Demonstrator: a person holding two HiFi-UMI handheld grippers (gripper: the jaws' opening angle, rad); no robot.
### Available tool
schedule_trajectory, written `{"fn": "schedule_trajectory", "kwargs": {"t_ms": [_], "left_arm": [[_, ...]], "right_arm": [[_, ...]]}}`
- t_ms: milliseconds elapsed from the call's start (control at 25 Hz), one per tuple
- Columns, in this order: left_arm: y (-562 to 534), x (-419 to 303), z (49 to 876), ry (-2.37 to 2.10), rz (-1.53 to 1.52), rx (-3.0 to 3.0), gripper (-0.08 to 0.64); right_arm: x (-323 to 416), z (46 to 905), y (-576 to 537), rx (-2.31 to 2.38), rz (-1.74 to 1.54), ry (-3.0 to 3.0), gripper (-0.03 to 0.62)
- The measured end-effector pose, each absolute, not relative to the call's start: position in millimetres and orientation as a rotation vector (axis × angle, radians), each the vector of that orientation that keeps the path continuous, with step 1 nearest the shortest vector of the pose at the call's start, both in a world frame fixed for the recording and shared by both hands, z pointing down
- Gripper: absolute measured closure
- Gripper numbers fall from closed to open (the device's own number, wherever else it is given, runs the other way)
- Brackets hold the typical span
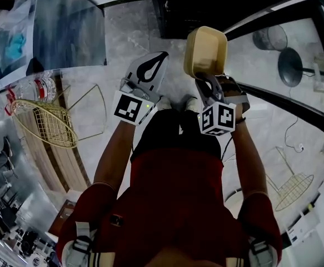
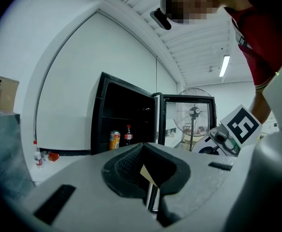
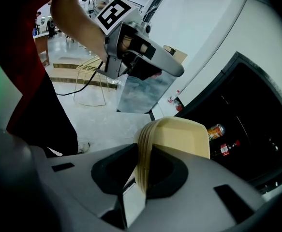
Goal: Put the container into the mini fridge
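Observation:
The beige plastic container (image 1: 205,52) hangs in front of me, its ribbed rim clamped between the jaws of my right gripper (image 1: 208,78). In the right gripper view the container (image 3: 179,137) rises from between the pads of that gripper (image 3: 143,170). The black mini fridge (image 1: 206,4) stands open just beyond it. A can (image 3: 216,130) and a cola bottle (image 3: 228,148) stand on its shelf. My left gripper (image 1: 153,65) is held to the left of the container, jaws together with nothing in them. The left gripper (image 2: 148,178) points at the open fridge (image 2: 126,120) with its glass door (image 2: 189,122) swung right.
A gold wire chair (image 1: 45,121) and water bottles (image 1: 36,88) stand at my left, next to a grey board (image 1: 67,26). A standing fan (image 2: 195,117) is right of the fridge. Another wire chair (image 1: 295,188) is at lower right. Marble floor lies underfoot.

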State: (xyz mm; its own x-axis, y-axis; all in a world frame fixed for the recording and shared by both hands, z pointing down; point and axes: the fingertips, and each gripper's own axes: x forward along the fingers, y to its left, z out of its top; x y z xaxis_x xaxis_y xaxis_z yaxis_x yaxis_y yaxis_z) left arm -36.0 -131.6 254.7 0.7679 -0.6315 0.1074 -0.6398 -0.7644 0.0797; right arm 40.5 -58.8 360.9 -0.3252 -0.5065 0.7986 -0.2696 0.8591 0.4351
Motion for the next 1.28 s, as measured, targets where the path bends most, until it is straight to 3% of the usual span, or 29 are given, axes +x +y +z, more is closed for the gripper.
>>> {"fn": "schedule_trajectory", "kwargs": {"t_ms": [1280], "left_arm": [[-207.8,0.4,499.0,-1.106,0.063,2.845,0.554]], "right_arm": [[70.8,619.7,-162.9,0.455,-0.294,-1.919,0.540]]}}
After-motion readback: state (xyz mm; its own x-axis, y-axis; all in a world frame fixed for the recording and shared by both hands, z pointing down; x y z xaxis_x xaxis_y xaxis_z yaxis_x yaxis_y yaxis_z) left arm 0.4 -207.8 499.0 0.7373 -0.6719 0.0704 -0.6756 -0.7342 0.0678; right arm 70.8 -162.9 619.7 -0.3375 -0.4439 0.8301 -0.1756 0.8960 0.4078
